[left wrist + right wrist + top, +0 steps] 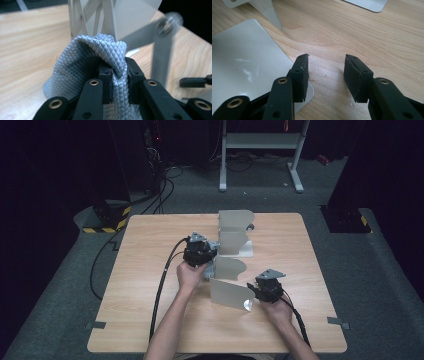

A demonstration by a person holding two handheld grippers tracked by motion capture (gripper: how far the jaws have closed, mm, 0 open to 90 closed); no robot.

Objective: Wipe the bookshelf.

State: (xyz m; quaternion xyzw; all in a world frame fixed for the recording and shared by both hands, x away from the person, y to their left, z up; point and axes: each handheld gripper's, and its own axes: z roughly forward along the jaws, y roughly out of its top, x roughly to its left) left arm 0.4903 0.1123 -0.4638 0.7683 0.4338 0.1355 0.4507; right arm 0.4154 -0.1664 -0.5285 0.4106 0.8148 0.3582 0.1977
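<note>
Clamping a bunched grey quilted cloth (100, 62) between its jaws, the left gripper (117, 75) risks snagging the metal panel stand (130, 22) just ahead; the right gripper (325, 72) gapes empty beside a panel (242, 62).

Two hand-held tongs, matte black throughout. Left tongs (117, 82): flat black link arms with brass-ringed pivot holes, small dark screw holes, blocky rectangular pads at the tips. Right tongs (325, 75): same black links and brass bushings, pads thick and rubbery, one chipped along its edge. Grey three-cornered plate atop each body. Thick black cable trailing behind each. Forearms bare, no sleeves.
</note>
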